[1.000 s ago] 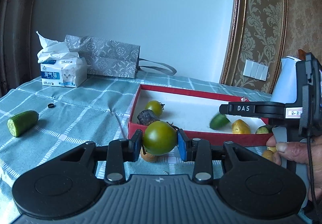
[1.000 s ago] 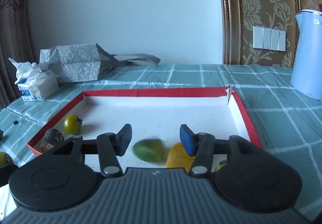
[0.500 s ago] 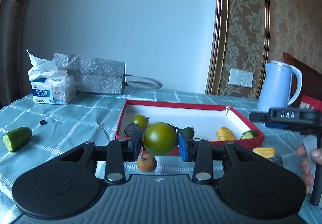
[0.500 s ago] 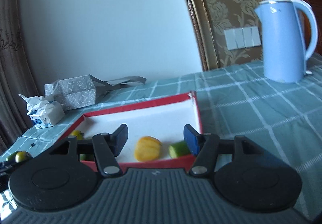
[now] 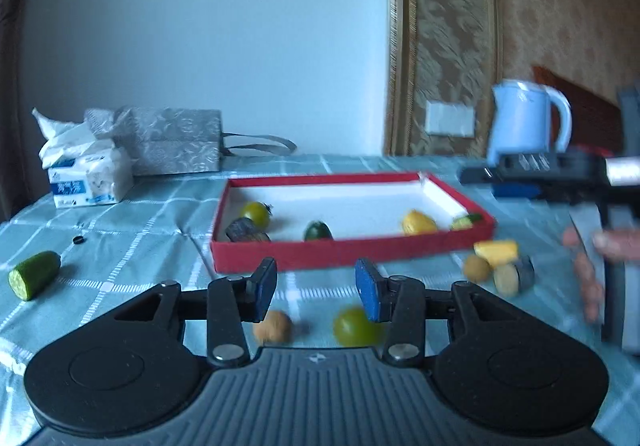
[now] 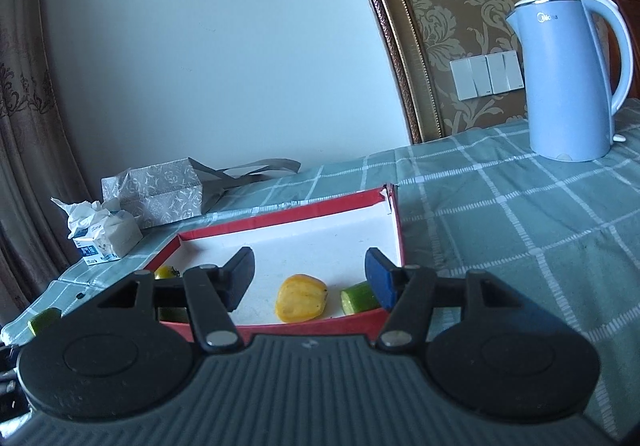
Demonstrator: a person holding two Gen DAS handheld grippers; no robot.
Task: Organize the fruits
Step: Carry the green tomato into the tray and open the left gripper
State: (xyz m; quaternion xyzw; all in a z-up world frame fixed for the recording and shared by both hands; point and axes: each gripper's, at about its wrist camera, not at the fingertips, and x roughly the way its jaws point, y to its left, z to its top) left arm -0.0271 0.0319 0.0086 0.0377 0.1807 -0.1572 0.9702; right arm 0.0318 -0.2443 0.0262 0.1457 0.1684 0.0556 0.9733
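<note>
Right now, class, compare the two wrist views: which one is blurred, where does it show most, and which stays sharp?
Left wrist view: motion blur, strongest on the right, smearing the kettle, the right tool and the green tomato on the cloth. Right wrist view: sharp, with the kettle's logo and the yellow fruit in the red box crisp; the fisheye bends the gold wall trim.

The left tongs (image 5: 316,288) have opened and dropped the green tomato (image 5: 354,326), which now lies on the bench (image 5: 132,246).
</note>
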